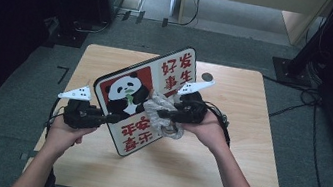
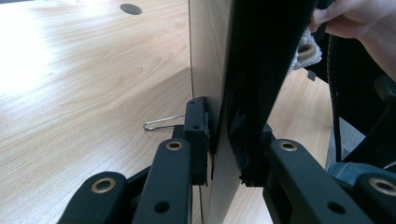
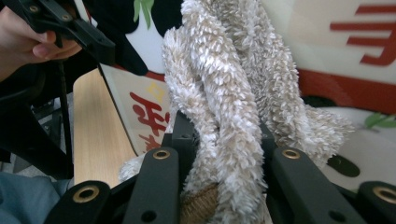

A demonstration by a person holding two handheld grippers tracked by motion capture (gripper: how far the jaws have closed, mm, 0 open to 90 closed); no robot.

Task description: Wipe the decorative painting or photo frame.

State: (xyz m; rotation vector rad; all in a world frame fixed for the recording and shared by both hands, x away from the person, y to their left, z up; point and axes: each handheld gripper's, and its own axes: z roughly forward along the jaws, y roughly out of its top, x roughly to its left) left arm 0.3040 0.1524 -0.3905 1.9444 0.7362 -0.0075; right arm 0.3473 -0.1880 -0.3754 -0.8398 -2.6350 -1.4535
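A flat board point(image 1: 146, 95) printed with a panda and red characters is held tilted above the wooden table point(image 1: 221, 183). My left gripper point(image 1: 112, 118) is shut on the board's left edge; in the left gripper view the board edge point(image 2: 243, 93) sits clamped between the jaws of that gripper point(image 2: 224, 149). My right gripper point(image 1: 164, 113) is shut on a shaggy beige cloth point(image 1: 162, 105), which lies against the board's printed face. In the right gripper view the cloth point(image 3: 224, 93) rises between the jaws of the right gripper point(image 3: 224, 149), with the board point(image 3: 327, 42) behind it.
A dark round hole point(image 1: 207, 76) marks the table's far side. A thin wire clip point(image 2: 161, 122) lies on the wood beside the left jaws. Cables point(image 1: 306, 95) run over the grey floor to the right, and a dark stand base point(image 1: 289, 70) sits beyond the table.
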